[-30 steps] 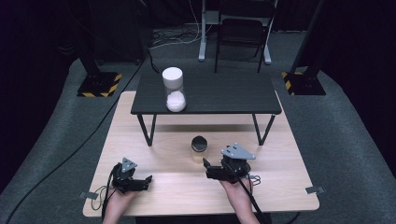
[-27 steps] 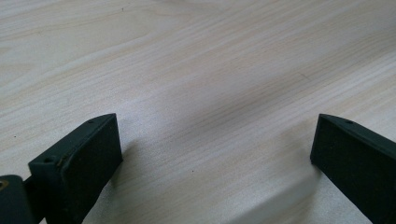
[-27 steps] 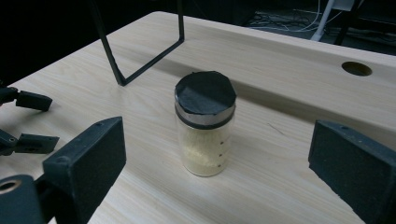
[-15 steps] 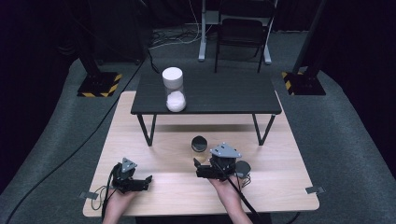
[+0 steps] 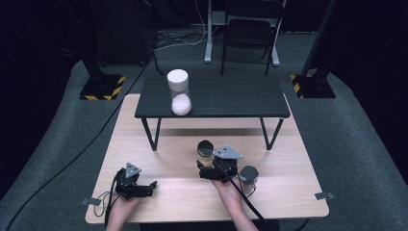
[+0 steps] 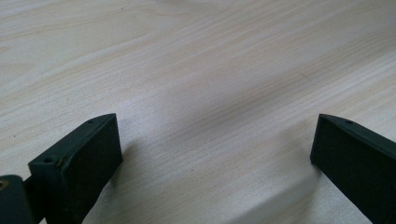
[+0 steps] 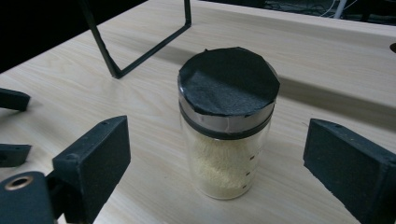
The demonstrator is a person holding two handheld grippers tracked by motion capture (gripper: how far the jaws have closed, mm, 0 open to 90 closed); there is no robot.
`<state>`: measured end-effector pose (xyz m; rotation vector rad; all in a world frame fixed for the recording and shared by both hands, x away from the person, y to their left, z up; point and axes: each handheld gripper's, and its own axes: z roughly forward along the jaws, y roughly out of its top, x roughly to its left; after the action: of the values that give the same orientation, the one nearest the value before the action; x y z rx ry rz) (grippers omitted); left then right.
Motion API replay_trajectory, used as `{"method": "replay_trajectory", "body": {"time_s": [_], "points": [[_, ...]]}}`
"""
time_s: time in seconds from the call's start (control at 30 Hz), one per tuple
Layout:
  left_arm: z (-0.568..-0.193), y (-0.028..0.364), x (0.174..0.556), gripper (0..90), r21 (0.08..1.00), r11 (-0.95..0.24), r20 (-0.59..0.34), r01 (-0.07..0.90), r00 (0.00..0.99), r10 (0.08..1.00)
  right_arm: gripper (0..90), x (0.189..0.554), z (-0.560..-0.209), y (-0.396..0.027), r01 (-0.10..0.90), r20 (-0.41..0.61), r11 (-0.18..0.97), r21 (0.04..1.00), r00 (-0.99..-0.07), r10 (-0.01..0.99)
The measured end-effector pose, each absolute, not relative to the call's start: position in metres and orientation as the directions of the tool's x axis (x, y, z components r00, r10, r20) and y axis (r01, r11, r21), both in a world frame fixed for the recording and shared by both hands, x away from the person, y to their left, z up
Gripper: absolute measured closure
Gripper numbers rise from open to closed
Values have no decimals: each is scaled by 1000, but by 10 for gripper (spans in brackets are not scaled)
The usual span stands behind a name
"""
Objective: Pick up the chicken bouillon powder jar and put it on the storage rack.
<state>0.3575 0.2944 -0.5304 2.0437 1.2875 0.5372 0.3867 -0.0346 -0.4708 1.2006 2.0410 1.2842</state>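
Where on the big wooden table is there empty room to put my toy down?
The left half of the wooden table is bare, from the black shelf's leg to the left claw. The far right edge is free too. It is crowded mid-table, around the right claw and two black-lidded jars.

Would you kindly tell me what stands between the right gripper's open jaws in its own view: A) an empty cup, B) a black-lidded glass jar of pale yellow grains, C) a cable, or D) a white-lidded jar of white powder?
B: the right gripper view shows the black-lidded jar upright on the wooden table, untouched.
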Motion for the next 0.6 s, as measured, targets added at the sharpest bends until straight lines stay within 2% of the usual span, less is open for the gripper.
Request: {"method": "replay_trajectory", "body": {"time_s": [0.6], "points": [[-530, 294, 358, 12, 713, -303, -2, 633, 434, 901, 100, 412, -501, -21, 444, 56, 209, 871, -514, 856]]}}
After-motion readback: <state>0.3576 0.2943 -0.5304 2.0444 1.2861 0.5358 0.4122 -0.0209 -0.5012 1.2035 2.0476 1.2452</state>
